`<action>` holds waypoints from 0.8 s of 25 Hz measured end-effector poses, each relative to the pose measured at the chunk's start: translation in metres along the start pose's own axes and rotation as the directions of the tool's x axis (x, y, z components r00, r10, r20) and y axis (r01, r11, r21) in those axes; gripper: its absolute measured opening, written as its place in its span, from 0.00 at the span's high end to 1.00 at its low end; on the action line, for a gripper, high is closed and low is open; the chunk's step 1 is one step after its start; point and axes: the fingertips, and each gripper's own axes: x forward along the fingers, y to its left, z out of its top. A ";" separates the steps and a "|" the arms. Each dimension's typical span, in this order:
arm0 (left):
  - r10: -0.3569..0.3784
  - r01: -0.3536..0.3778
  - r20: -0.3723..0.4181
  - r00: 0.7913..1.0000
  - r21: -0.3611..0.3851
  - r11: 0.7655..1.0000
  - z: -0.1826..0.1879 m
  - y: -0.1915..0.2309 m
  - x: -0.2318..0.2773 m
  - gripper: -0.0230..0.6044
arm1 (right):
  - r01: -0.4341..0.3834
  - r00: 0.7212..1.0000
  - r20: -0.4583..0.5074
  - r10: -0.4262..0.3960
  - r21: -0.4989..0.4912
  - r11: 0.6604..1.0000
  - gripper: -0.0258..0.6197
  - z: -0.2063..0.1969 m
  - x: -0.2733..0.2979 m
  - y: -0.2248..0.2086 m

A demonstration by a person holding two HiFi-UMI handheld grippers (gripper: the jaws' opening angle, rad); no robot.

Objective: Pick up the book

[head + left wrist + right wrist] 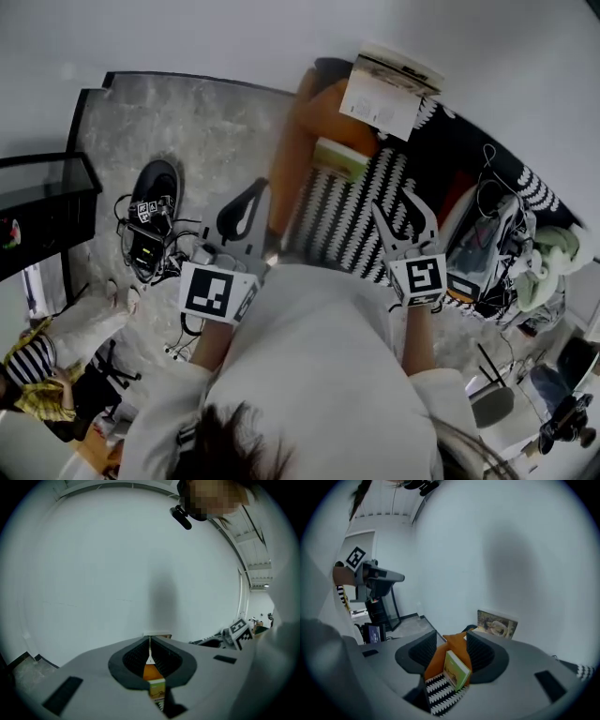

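R gripper (451, 635): jaws wide apart, nothing gripped. The green book (457, 668) shows btwn its jaws, just ahead & low, untouched. It stands tilted, leaning on the orange cushion (449, 651) behind it, on a b/w zigzag rug (440, 693). L gripper (150, 643): jaws together at tips, holding nothing; green book straight ahead, apart from it. An open book (389, 89) sits farther ahead of R gripper, propped vs. the wall (187, 37).

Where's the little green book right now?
In the head view, upper middle, the green book leans against the orange cushion on the zigzag rug, ahead of the right tongs.
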 end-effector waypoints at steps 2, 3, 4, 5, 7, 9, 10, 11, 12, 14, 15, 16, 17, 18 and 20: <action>-0.003 0.003 -0.022 1.000 -0.002 1.000 -0.004 -0.003 0.006 0.93 | -0.086 0.995 -0.054 0.087 0.008 0.996 0.63 -0.026 0.027 -0.011; -0.003 0.003 -0.036 0.999 -0.003 1.000 -0.006 -0.004 0.008 0.93 | -0.128 0.989 -0.075 0.129 0.019 0.992 0.63 -0.039 0.040 -0.017; -0.002 0.002 -0.051 0.999 -0.004 1.000 -0.009 -0.005 0.010 0.93 | -0.166 0.981 -0.101 0.168 0.029 0.986 0.63 -0.053 0.054 -0.023; 0.000 0.000 -0.068 0.998 -0.005 1.000 -0.012 -0.006 0.012 0.93 | -0.198 0.971 -0.131 0.201 0.038 0.980 0.61 -0.067 0.067 -0.029; 0.008 -0.009 -0.098 0.995 -0.003 1.000 -0.018 -0.007 0.014 0.93 | -0.251 0.948 -0.190 0.256 0.050 0.967 0.59 -0.093 0.092 -0.042; 0.019 -0.019 -0.122 0.992 0.003 1.000 -0.024 -0.006 0.015 0.93 | -0.298 0.924 -0.234 0.301 0.051 0.953 0.56 -0.113 0.116 -0.051; 0.026 -0.026 -0.134 0.991 0.007 1.000 -0.027 -0.004 0.015 0.93 | -0.318 0.914 -0.249 0.320 0.052 0.947 0.56 -0.121 0.125 -0.053; 0.036 -0.035 -0.144 0.989 0.008 0.999 -0.029 -0.002 0.015 0.93 | -0.335 0.904 -0.261 0.338 0.058 0.940 0.56 -0.128 0.134 -0.054; 0.047 -0.047 -0.155 0.987 0.007 0.999 -0.032 0.000 0.015 0.93 | -0.350 0.895 -0.271 0.354 0.066 0.934 0.56 -0.135 0.142 -0.054; 0.065 -0.066 -0.181 0.981 -0.002 0.998 -0.038 0.004 0.017 0.93 | -0.373 0.876 -0.299 0.377 0.073 0.925 0.56 -0.150 0.160 -0.055; 0.070 -0.073 -0.193 0.979 -0.010 0.997 -0.042 0.005 0.020 0.93 | -0.386 0.864 -0.321 0.387 0.070 0.920 0.56 -0.160 0.168 -0.055; 0.074 -0.080 -0.204 0.976 -0.020 0.997 -0.045 0.005 0.023 0.93 | -0.402 0.850 -0.345 0.399 0.066 0.913 0.56 -0.170 0.176 -0.054; 0.078 -0.085 -0.215 0.974 -0.026 0.996 -0.048 0.005 0.025 0.93 | -0.419 0.833 -0.370 0.411 0.061 0.906 0.56 -0.180 0.184 -0.053; 0.080 -0.089 -0.226 0.971 -0.026 0.996 -0.052 0.003 0.027 0.93 | -0.437 0.817 -0.392 0.423 0.058 0.898 0.56 -0.189 0.190 -0.052; 0.088 -0.101 -0.231 0.969 -0.046 0.994 -0.053 0.001 0.031 0.93 | -0.461 0.790 -0.423 0.444 0.067 0.885 0.56 -0.204 0.200 -0.050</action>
